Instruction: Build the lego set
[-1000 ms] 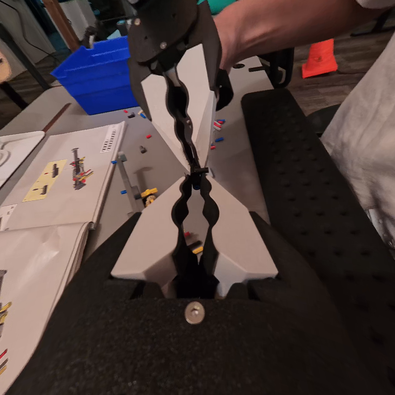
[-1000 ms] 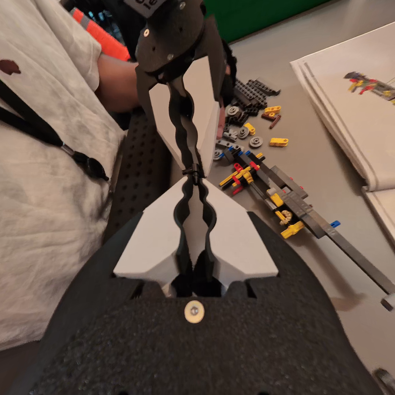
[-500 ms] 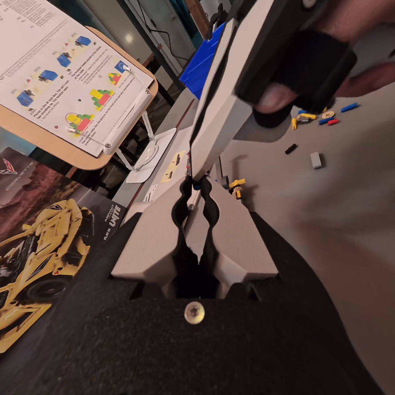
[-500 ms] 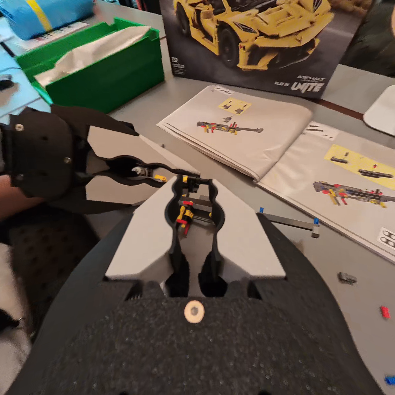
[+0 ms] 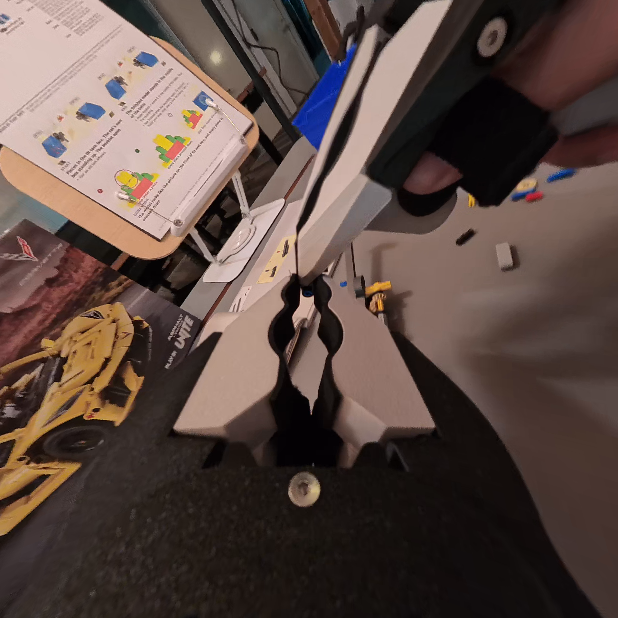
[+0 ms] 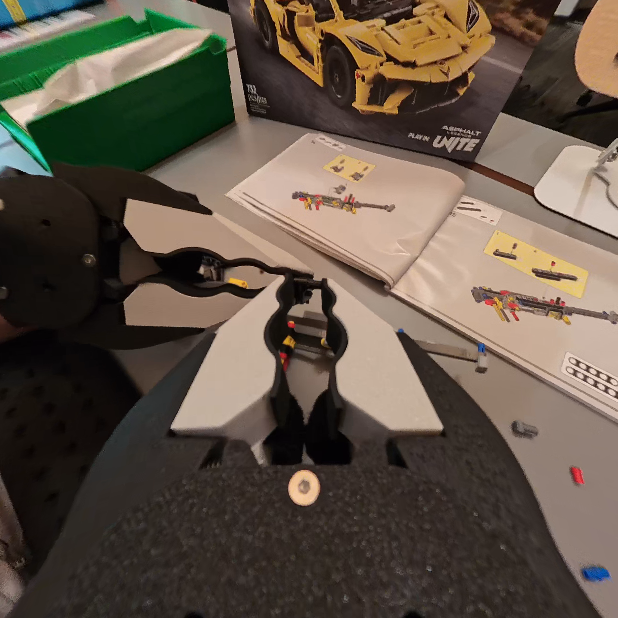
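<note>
My left gripper [image 5: 306, 287] is shut on a small blue pin [image 5: 307, 293] at its tips. My right gripper [image 6: 304, 282] is shut on a small black piece [image 6: 303, 291]. The two grippers meet tip to tip at roughly a right angle, and the pieces touch. In the left wrist view the right gripper [image 5: 301, 277] comes down from the upper right, held by a hand [image 5: 431, 174]. In the right wrist view the left gripper [image 6: 294, 271] reaches in from the left. The long grey lego assembly [image 6: 448, 349] lies on the table below, partly hidden by my fingers.
An open instruction booklet [image 6: 368, 217] lies right of the assembly, with the yellow-car box [image 6: 368, 67] behind it. A green bin [image 6: 133, 100] stands far left, a blue bin [image 5: 321, 100] farther off. A sheet stand [image 5: 133, 140] is nearby. Loose pieces [image 5: 505, 255] lie scattered.
Both grippers have swung away from the black mat, staying tip to tip, and now point toward the box and booklet. Over the last half second they barely moved.
</note>
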`<act>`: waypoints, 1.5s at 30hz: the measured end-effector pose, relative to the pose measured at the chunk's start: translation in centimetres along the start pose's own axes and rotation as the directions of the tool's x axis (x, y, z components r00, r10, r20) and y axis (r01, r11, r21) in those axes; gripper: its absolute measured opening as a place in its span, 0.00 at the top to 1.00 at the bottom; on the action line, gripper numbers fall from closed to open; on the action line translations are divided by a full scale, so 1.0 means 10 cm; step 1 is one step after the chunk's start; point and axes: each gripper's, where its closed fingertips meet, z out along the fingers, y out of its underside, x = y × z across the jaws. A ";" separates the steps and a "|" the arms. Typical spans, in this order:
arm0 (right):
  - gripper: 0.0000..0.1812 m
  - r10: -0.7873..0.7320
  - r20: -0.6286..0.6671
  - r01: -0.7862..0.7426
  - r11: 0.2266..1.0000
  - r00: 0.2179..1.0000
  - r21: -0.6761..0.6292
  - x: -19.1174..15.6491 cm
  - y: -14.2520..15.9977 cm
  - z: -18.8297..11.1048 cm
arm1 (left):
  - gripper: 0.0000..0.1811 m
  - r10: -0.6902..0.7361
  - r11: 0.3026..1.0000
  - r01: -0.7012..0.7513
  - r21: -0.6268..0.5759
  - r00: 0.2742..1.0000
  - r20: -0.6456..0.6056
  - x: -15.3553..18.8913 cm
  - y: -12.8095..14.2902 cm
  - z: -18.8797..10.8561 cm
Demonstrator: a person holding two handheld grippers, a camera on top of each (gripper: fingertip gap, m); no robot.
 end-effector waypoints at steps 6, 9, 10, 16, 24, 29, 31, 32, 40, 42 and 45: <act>0.83 0.168 0.268 -0.234 0.942 0.949 0.239 0.08 -0.47 -0.20 | 0.97 -0.534 0.802 0.563 0.201 0.826 -0.184 -0.38 -0.16 -0.13; 0.83 0.231 0.456 -0.355 0.912 0.859 0.205 0.04 -0.47 -0.07 | 0.96 -0.721 0.495 0.837 0.235 0.546 -0.428 -0.56 -0.26 -0.25; 0.83 0.238 0.515 -0.386 0.900 0.824 0.202 0.00 -0.49 -0.03 | 0.96 -0.749 0.399 0.886 0.235 0.463 -0.474 -0.64 -0.25 -0.28; 0.92 0.197 0.496 -0.352 0.904 0.846 0.241 0.07 -0.63 0.30 | 0.97 -0.849 0.081 0.948 0.308 0.228 -0.477 -1.14 0.14 -0.38; 0.89 0.070 0.192 -0.096 0.987 0.979 0.129 0.40 -0.36 0.98 | 0.96 -0.967 0.151 0.920 0.361 0.214 -0.140 -1.57 0.94 -0.45; 0.91 0.058 0.253 -0.105 0.979 0.966 0.175 0.24 -0.35 0.96 | 0.96 -0.973 0.077 0.946 0.316 0.140 -0.182 -1.56 1.04 -0.39; 0.92 0.068 0.274 -0.123 0.975 0.959 0.188 0.20 -0.35 0.95 | 0.96 -0.972 0.042 0.953 0.302 0.109 -0.209 -1.55 1.05 -0.36; 0.93 0.071 0.287 -0.129 0.973 0.955 0.189 0.18 -0.34 0.95 | 0.96 -0.971 0.029 0.956 0.292 0.096 -0.217 -1.53 1.06 -0.34; 0.94 0.089 0.322 -0.146 0.977 0.943 0.157 0.13 -0.29 1.03 | 0.96 -0.968 -0.037 0.968 0.249 0.027 -0.250 -1.46 1.11 -0.28; 0.94 0.092 0.331 -0.148 0.978 0.939 0.147 0.10 -0.27 1.05 | 0.96 -0.966 -0.055 0.967 0.249 0.012 -0.258 -1.47 1.13 -0.29; 0.95 0.095 0.343 -0.151 0.979 0.935 0.138 0.07 -0.25 1.06 | 0.96 -0.964 -0.068 0.966 0.251 0.001 -0.266 -1.48 1.13 -0.30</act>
